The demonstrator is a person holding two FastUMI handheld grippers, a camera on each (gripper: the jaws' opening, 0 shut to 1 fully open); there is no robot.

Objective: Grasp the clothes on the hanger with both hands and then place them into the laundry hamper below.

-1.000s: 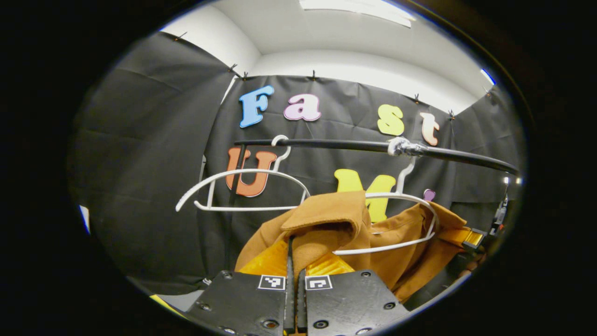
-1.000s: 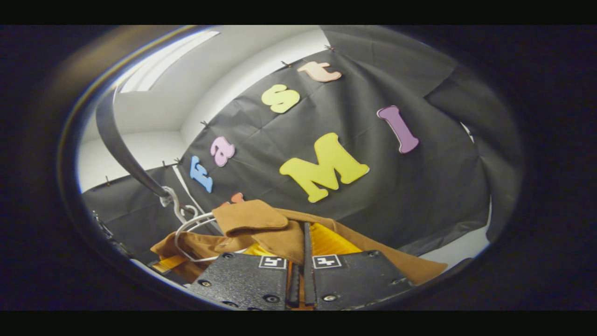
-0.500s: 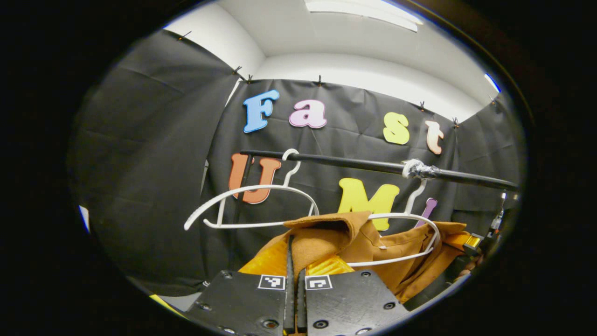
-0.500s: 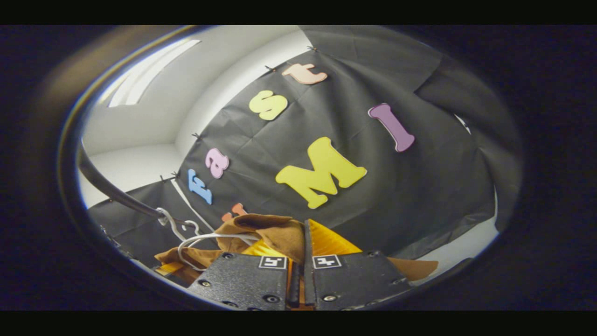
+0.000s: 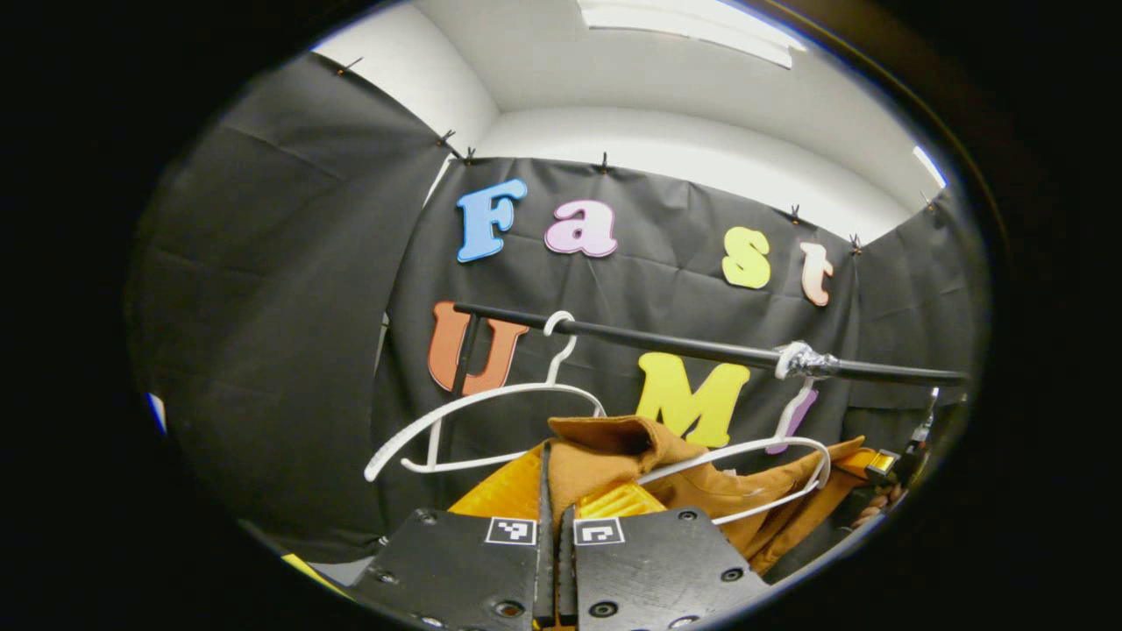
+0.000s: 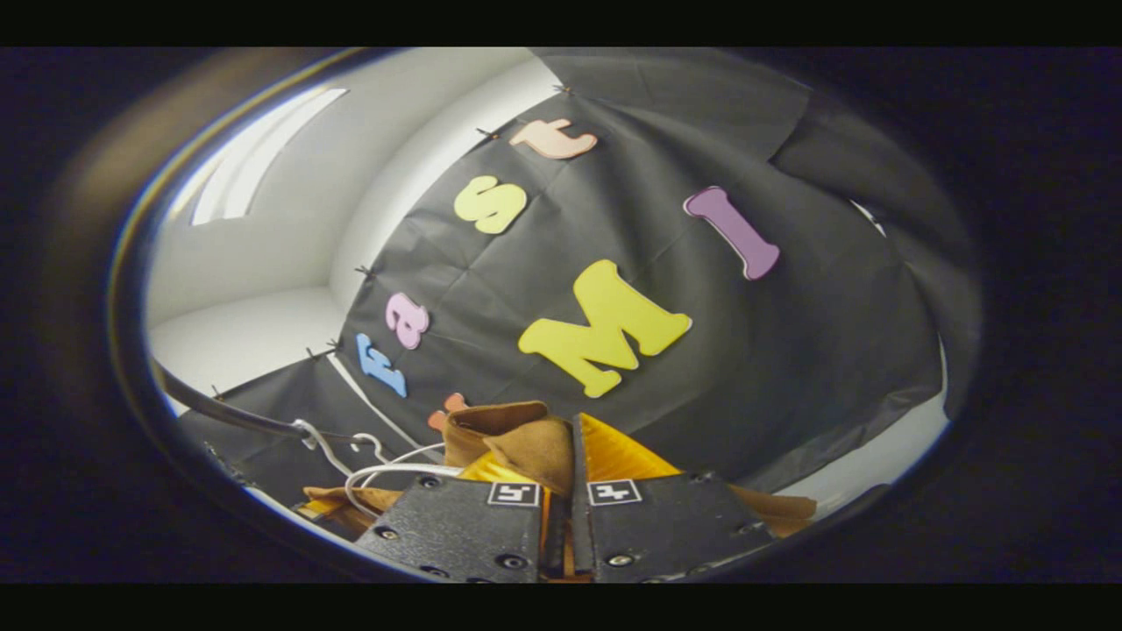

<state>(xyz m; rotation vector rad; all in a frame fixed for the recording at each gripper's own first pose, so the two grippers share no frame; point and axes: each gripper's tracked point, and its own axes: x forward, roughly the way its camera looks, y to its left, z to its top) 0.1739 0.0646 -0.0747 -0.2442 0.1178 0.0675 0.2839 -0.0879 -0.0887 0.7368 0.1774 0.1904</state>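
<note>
Left tool (image 5: pixel 550 526) nearest, fingers pressed together, clamped on brown jacket (image 5: pixel 605 460). Right tool (image 6: pixel 565 517) likewise closed on jacket (image 6: pixel 526 447) cloth. Jacket partly draped over white hanger (image 5: pixel 771 478) under black rail (image 5: pixel 684 346). Judged step: pull jacket down off hanger. Keep both grips firm, lower evenly, avoid snagging hanger. Hamper somewhere below. Empty hanger (image 5: pixel 473 421) beyond, left.

On my left gripper (image 5: pixel 552 491) I see two flat, dark, textured plates side by side, each carrying a small square black-and-white coded marker near its inner top corner and round screws along the edges. My right gripper (image 6: pixel 568 478) looks the same: twin dark plates, one square marker apiece, and recessed screws.
</note>
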